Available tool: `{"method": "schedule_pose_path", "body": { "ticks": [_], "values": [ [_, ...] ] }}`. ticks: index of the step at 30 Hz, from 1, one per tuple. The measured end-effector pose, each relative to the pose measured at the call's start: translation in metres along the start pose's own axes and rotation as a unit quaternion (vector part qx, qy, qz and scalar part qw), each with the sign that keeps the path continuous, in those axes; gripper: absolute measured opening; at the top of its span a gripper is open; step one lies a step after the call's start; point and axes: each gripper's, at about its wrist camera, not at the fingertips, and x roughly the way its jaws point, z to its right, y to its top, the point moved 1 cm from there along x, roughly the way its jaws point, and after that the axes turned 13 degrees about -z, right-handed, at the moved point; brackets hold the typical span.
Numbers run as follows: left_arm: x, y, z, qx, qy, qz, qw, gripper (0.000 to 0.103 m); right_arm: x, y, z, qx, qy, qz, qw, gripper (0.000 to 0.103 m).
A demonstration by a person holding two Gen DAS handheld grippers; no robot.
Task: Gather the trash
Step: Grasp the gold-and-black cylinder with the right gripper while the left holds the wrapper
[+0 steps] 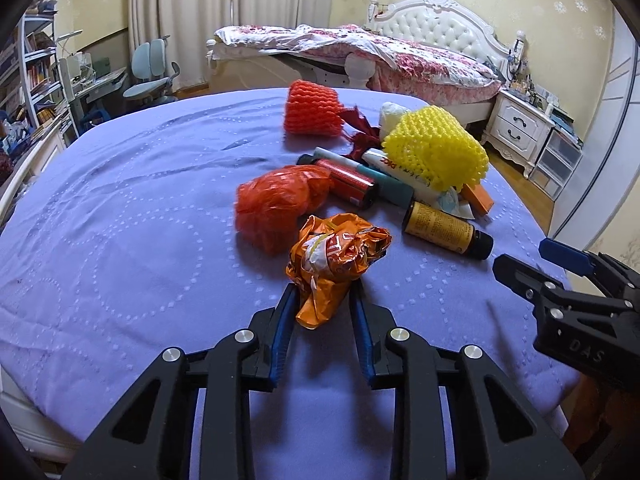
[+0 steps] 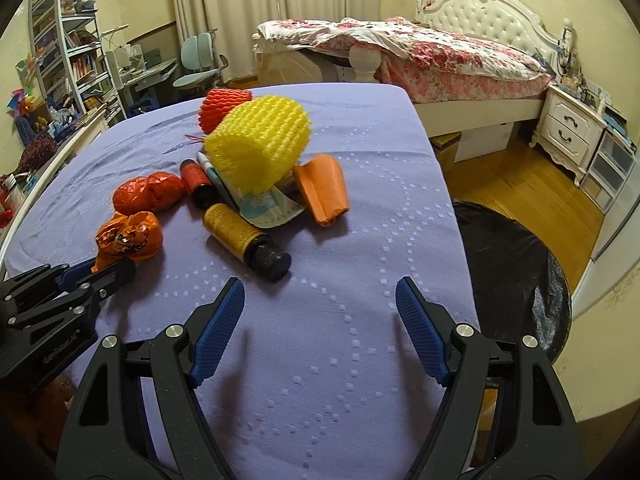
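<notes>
Left tongs (image 1: pixel 322 300) clamp orange wrapper (image 1: pixel 336 256) (crumpled).

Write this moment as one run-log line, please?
left tool: shut on orange wrapper | right tool: open, empty, over purple cover | black bin bag: at bedside

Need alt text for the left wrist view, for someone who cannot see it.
The left tongs are closed on a crumpled orange wrapper lying on a purple bedspread. Beyond it sits a pile of trash: a red bag, a brown bottle, tubes, and yellow and orange foam nets. The right tongs show at the right edge.
</notes>
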Motion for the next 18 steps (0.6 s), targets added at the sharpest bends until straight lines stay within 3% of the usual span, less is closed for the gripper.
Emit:
{"method": "schedule_pose_path", "body": {
  "ticks": [5, 12, 18],
  "values": [
    [-0.008, -0.006, -0.018, -0.016, 0.011, 0.004, 0.9998, 0.029, 0.004, 0.006, -0.012, -0.019, 0.013, -0.002, 1.0, 0.068],
    [-0.012, -0.011, -0.042, -0.04, 0.029, 0.009, 0.9987, 0.029, 0.012, 0.013, -0.026, -0.038, 0.019, -0.007, 0.999, 0.067],
    [-0.009, -0.008, -0.061, -0.066, 0.034, 0.007, 0.9972, 0.029, 0.011, 0.007, -0.049, -0.077, 0.055, -0.019, 0.995, 0.067]
  ]
}}
